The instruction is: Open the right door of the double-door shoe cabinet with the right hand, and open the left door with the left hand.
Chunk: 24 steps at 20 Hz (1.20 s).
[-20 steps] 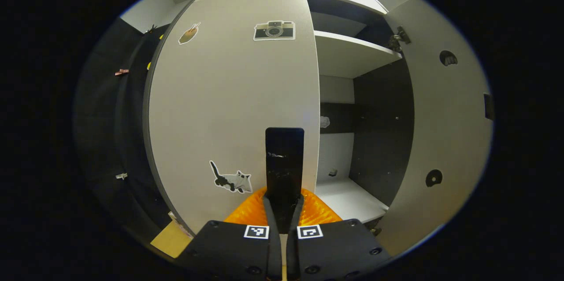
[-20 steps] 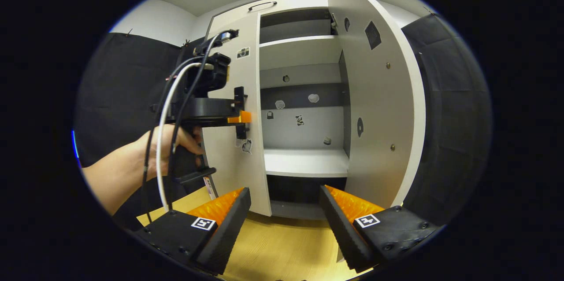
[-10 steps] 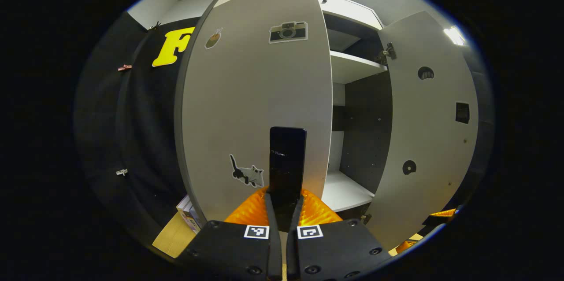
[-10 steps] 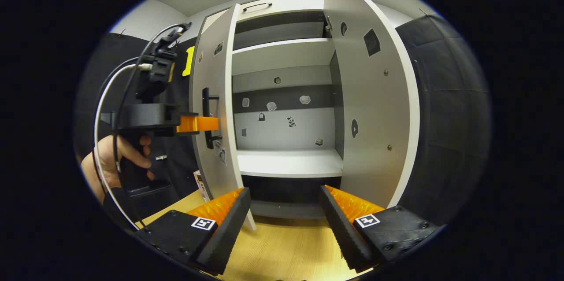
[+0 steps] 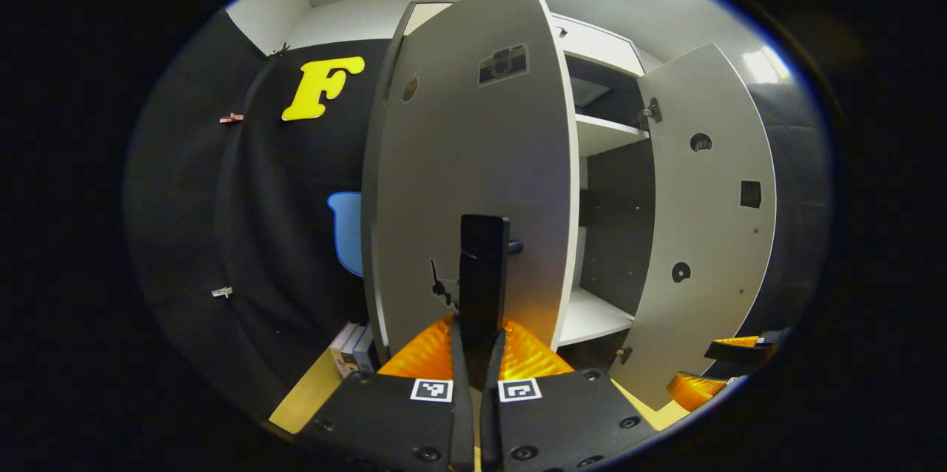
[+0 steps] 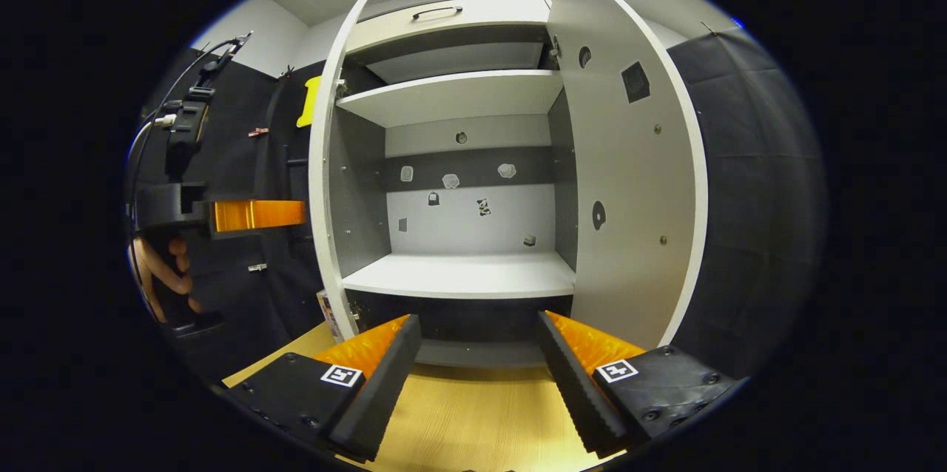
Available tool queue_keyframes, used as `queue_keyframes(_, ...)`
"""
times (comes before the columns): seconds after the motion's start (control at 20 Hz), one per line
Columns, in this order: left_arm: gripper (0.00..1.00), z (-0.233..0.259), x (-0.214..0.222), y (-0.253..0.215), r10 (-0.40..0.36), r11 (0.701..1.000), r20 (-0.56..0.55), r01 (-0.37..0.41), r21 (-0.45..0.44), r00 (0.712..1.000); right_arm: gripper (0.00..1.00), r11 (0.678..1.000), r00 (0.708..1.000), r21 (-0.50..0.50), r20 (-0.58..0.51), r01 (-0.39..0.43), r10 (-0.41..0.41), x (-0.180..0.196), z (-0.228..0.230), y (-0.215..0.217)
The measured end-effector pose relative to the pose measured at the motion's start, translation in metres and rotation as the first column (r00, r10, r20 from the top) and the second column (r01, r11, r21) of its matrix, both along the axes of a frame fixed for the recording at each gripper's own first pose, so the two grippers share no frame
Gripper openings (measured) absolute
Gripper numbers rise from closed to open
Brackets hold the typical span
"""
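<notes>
Left door (image 5: 473, 183) swung wider, left tool (image 5: 474, 354) clamping its handle (image 5: 483, 276); right tool (image 6: 477, 372) agape.

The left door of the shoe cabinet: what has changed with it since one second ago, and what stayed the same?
The left door swung outward from nearly closed to wide open, pulled by the left hand-held gripper, which stayed shut on the door handle. The right door stayed open, and the right hand-held gripper stayed open, holding nothing.

Wooden floor (image 6: 459, 420) carries shoe cabinet (image 6: 459, 13); small boxes (image 5: 351, 346) stand on floor beside cabinet's left side.
</notes>
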<state>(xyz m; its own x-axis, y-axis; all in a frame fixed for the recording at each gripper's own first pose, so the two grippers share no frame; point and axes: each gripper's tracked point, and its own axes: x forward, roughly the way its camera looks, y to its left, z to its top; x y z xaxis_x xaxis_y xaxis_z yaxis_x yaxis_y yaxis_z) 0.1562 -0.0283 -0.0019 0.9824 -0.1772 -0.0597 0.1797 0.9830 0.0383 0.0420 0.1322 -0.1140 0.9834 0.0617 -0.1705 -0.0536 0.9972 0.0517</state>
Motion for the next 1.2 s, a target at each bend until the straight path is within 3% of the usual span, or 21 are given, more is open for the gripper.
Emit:
queue_keyframes(0.15,0.08,0.000,-0.001,0.008,0.026,1.000,-0.001,-0.026,-0.010,1.000,0.99,1.000,1.000,-0.001,-0.006,0.014,-0.014,-0.005,-0.005,0.005)
queue_keyframes(0.4,0.07,0.001,-0.004,0.031,0.057,0.997,0.016,-0.058,0.056,0.998,0.99,1.000,0.999,-0.003,-0.030,0.028,-0.028,-0.008,-0.014,0.006)
queue_keyframes(0.55,0.07,0.002,-0.005,0.046,0.085,0.996,0.020,-0.085,0.031,0.996,0.99,0.999,0.999,-0.001,-0.020,0.040,-0.040,-0.008,-0.011,0.007)
queue_keyframes(0.75,0.05,0.008,-0.003,0.109,0.166,0.985,0.038,-0.168,0.038,0.985,0.99,0.999,0.999,-0.022,-0.021,0.041,-0.042,-0.006,-0.011,0.009)
queue_keyframes(0.85,0.05,0.007,0.001,0.111,0.117,0.993,0.022,-0.116,-0.024,0.993,0.99,0.999,0.999,-0.032,-0.022,0.041,-0.042,-0.007,-0.011,0.010)
queue_keyframes(0.9,0.05,0.004,0.001,0.111,0.101,0.995,0.023,-0.101,-0.013,0.995,0.99,0.999,0.999,-0.034,-0.024,0.039,-0.040,-0.006,-0.011,0.014)
queue_keyframes(1.2,0.05,0.005,-0.001,0.112,0.107,0.994,0.031,-0.107,-0.003,0.994,0.99,0.998,1.000,-0.054,-0.011,0.027,-0.028,-0.004,0.000,0.020)
